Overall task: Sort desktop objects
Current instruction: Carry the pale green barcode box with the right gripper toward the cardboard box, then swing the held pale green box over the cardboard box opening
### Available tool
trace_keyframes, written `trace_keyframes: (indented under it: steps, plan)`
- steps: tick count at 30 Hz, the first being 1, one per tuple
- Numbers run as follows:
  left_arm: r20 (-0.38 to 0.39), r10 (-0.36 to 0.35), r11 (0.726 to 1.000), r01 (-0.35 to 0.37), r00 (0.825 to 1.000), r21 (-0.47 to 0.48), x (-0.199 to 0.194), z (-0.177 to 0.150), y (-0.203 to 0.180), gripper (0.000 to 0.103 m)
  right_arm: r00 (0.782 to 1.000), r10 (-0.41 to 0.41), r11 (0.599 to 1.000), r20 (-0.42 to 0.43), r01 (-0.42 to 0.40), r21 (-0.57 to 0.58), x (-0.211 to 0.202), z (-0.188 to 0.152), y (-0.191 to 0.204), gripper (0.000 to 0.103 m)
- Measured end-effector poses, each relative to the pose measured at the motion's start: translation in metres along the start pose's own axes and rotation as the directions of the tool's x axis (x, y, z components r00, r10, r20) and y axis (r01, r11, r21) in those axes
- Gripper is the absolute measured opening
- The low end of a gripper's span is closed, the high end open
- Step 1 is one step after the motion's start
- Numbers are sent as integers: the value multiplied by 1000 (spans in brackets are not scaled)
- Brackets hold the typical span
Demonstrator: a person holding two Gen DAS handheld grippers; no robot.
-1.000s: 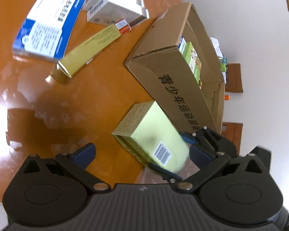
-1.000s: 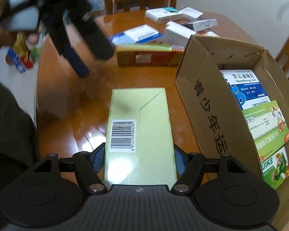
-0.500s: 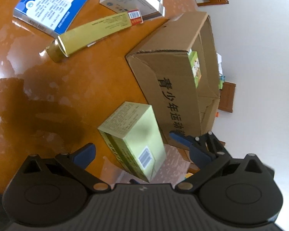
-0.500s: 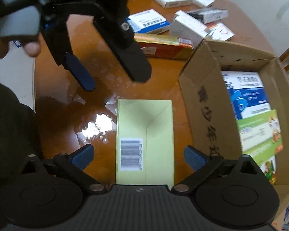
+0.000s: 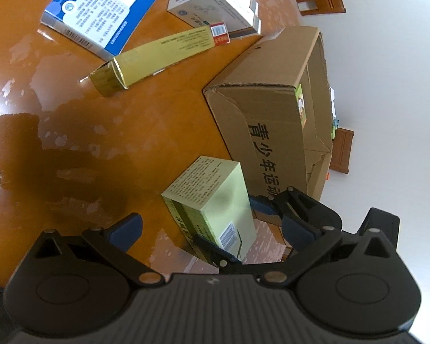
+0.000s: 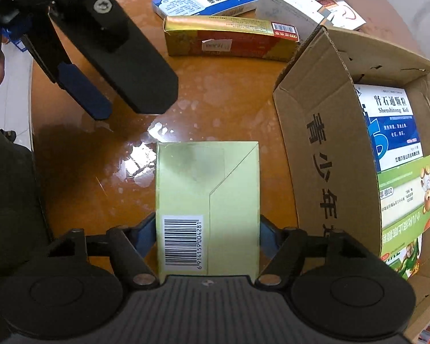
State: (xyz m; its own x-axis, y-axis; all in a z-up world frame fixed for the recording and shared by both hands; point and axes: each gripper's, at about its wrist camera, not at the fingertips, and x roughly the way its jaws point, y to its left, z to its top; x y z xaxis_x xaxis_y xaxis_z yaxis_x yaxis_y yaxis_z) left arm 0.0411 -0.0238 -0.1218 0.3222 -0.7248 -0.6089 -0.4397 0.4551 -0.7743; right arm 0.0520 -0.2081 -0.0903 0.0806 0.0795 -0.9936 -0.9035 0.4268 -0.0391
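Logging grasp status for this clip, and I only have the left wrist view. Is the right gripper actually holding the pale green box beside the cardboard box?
Observer: Yes. In the right wrist view the right gripper has its pads against both sides of the pale green box.
Operator: What's inside the cardboard box?
Observer: The cardboard box holds a blue-and-white medicine box and green boxes with a cartoon monkey.
Operator: And the left gripper?
Observer: The left gripper is open, holding nothing, above the table.
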Motion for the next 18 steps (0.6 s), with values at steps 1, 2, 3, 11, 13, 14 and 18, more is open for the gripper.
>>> trace_keyframes:
  steps: [1,2,3,11,13,14,18]
  plan:
    - [0,1,1000,-1,1000,3,0,0,0,103,1000,-2,1000,-3,2,-2,0,0,1,76]
    - [-1,3,1000,-3,1000,6,0,0,0,103,1000,-4,1000,-4,4,-3,0,-1,2,76]
    - [-1,4,1000,-4,1000,7,1,0,0,103,1000,-6,1000,-5,6,-3,0,-1,2,76]
    - [-13,0,1000,0,1000,13,3,2,0,103,999,-26,999,-20,26,-24,-3,2,8,74]
    - [-15,-2,1000,2,1000,17,3,2,0,103,999,-32,999,-20,31,-22,-7,1,9,74]
    - [-16,-2,1000,2,1000,19,3,3,0,103,999,-29,999,-19,29,-19,-9,1,10,74]
    - [-12,-12,1000,12,1000,19,1,3,0,103,999,-34,999,-6,34,-21,-22,2,10,74]
